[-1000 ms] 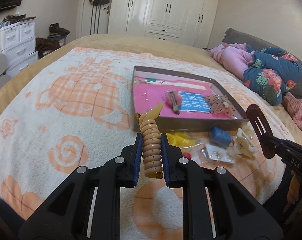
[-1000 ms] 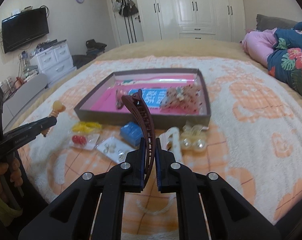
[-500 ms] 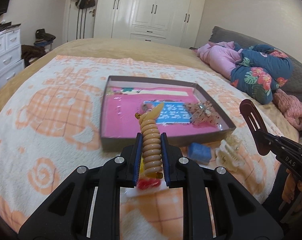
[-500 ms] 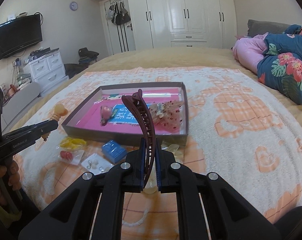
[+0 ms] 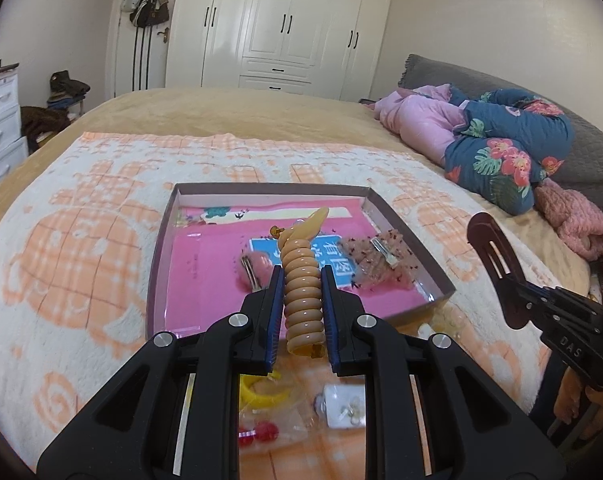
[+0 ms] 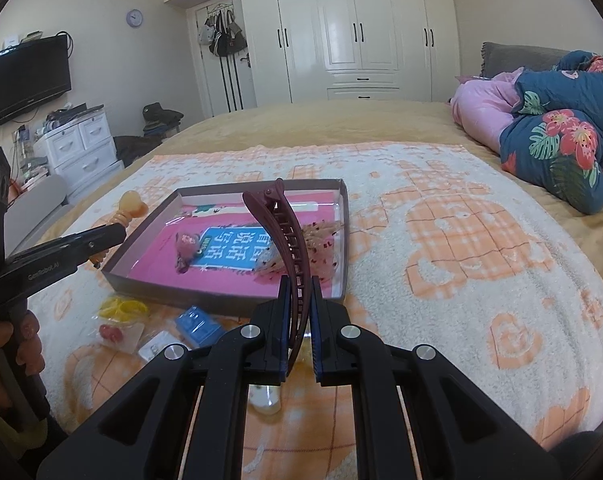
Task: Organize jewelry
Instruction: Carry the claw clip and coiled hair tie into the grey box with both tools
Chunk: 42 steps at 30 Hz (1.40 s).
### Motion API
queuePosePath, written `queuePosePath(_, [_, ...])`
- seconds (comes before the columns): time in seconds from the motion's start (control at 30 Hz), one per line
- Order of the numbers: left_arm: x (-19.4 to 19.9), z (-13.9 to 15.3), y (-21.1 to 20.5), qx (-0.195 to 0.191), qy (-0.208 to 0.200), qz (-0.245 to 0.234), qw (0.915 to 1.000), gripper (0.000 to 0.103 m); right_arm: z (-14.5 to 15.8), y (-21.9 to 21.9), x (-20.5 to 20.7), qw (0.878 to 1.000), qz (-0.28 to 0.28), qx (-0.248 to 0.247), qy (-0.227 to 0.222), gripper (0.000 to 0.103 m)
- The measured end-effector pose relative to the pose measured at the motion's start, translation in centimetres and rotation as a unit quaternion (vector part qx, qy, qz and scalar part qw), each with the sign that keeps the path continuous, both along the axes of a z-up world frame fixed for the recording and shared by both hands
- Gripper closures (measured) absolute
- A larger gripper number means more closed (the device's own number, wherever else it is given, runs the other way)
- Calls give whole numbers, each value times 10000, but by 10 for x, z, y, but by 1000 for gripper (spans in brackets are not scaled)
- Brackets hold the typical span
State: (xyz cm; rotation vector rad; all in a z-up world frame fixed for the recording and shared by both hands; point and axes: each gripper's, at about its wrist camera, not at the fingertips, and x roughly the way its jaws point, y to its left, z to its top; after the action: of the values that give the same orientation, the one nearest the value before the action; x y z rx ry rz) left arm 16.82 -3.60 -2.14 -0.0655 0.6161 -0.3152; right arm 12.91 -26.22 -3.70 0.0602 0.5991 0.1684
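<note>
My left gripper (image 5: 301, 300) is shut on a tan spiral hair clip (image 5: 301, 280), held above the near edge of the pink-lined box (image 5: 161, 248). My right gripper (image 6: 299, 312) is shut on a dark red banana hair clip (image 6: 285, 232), held over the box's near right corner (image 6: 343, 280). In the box lie a pink fuzzy clip (image 5: 253, 264), a blue card (image 6: 233, 248) and a speckled mesh bow (image 5: 381, 260). The right gripper also shows in the left wrist view (image 5: 505, 284), and the left gripper in the right wrist view (image 6: 101, 240).
Loose items lie on the orange-and-white blanket in front of the box: yellow bands (image 6: 121, 308), red beads in a bag (image 6: 111, 332), a blue packet (image 6: 199, 326), an earring card (image 5: 347, 408). Folded bedding (image 6: 561, 140) is at right. Drawers (image 6: 77, 148) stand at left.
Both grippers have moved forward and up toward the box with their clips. The box now sits straight ahead of the left gripper; the loose items have slipped beneath the fingers.
</note>
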Motion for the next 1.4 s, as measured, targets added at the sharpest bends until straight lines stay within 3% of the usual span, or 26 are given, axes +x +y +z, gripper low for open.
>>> queuePosePath(0.83, [63,-34,36,143,431,507,9977,91,-8,30,79,9994,159,-200,252,94])
queuePosePath(1.4, [77,-58,44,253,706,642,9951,91,-42,79,128,9946,547,-386,792,94])
